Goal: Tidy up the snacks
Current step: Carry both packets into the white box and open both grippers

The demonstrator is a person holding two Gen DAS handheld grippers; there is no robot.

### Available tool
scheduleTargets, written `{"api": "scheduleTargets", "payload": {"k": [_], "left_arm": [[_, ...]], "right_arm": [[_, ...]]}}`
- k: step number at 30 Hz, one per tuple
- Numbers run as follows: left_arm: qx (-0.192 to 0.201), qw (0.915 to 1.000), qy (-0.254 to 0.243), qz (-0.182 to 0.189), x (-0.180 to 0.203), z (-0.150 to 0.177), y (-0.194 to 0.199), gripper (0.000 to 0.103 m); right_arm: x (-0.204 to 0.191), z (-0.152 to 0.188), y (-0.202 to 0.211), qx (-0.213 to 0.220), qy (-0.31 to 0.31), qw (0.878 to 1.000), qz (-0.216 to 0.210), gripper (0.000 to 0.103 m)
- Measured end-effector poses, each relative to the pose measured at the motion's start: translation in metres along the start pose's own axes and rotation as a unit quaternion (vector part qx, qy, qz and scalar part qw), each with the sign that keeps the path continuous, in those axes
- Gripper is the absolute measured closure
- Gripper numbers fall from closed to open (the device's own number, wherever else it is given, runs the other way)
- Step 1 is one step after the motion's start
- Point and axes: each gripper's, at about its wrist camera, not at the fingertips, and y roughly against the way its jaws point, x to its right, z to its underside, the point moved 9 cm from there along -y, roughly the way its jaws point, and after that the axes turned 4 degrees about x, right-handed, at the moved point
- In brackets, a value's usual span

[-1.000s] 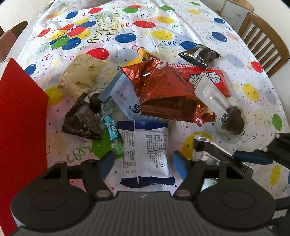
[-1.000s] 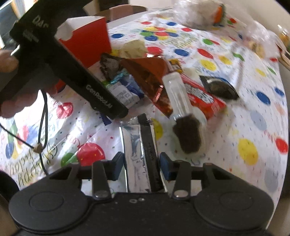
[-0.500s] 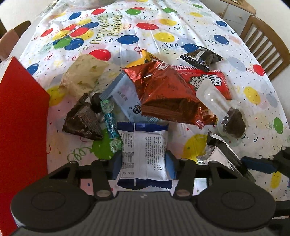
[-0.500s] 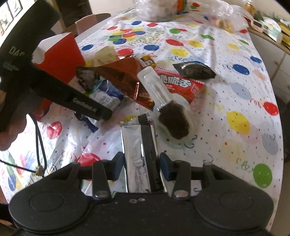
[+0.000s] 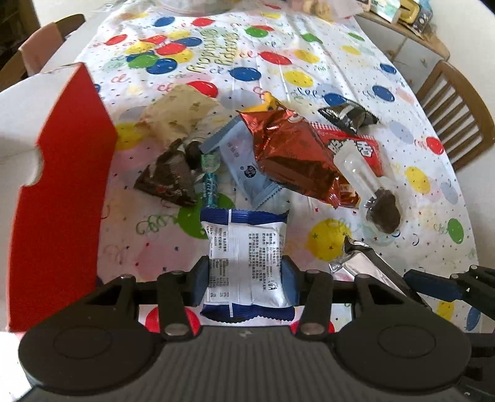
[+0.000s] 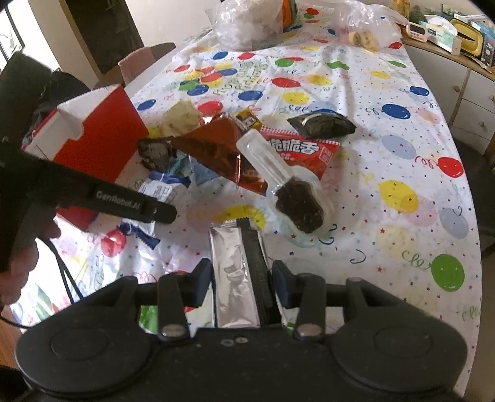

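My left gripper point(image 5: 245, 280) is shut on a white and blue snack packet point(image 5: 244, 263) and holds it above the table. My right gripper point(image 6: 242, 283) is shut on a silver and black foil packet point(image 6: 236, 278), which also shows in the left wrist view point(image 5: 365, 263). A red box point(image 5: 62, 198) with a white inside stands open at the left; it also shows in the right wrist view point(image 6: 99, 139). A pile of snacks lies mid-table: a copper foil bag point(image 5: 290, 154), a red packet point(image 6: 300, 151), a light blue packet point(image 5: 247, 167), dark wrappers point(image 5: 168, 179) and a clear packet with a dark cake point(image 6: 297, 201).
A black packet point(image 6: 321, 125) lies apart at the far right of the pile. Plastic bags point(image 6: 253, 24) sit at the table's far end. A wooden chair point(image 5: 458, 114) stands at the right, a cabinet point(image 6: 464, 83) beyond it. The balloon tablecloth point(image 6: 402, 216) covers the table.
My left gripper closed on the white and blue packet and lifted it up from the table. My right gripper rose with the foil packet in it.
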Motion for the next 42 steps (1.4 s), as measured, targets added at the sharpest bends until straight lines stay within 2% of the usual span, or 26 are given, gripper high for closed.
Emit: {"api": "scheduleTargets", "payload": {"k": [11, 20, 29, 35, 42], "left_arm": [[0.019, 0.9994, 0.028, -0.005, -0.016, -0.001, 0.048, 0.055], [0.046, 0.9983, 0.033, 0.016, -0.048, -0.014, 0.095, 0.055], [0.049, 0.9976, 0.044, 0.021, -0.118, -0.025, 0.127, 0.055], [0.052, 0.9976, 0.045, 0.006, -0.180, -0.035, 0.134, 0.055], [0.046, 0.9974, 0.053, -0.016, -0.250, -0.049, 0.124, 0.055]], "right_arm": [[-0.015, -0.017, 0.025, 0.026, -0.019, 0.999, -0.014, 0.062], [-0.061, -0.052, 0.044, 0.064, -0.013, 0.998, -0.013, 0.062], [-0.131, -0.091, 0.040, 0.092, -0.010, 0.996, -0.007, 0.062], [-0.190, -0.114, 0.017, 0.096, 0.000, 0.995, -0.012, 0.062], [-0.240, -0.134, -0.022, 0.084, 0.006, 0.996, -0.004, 0.062]]}}
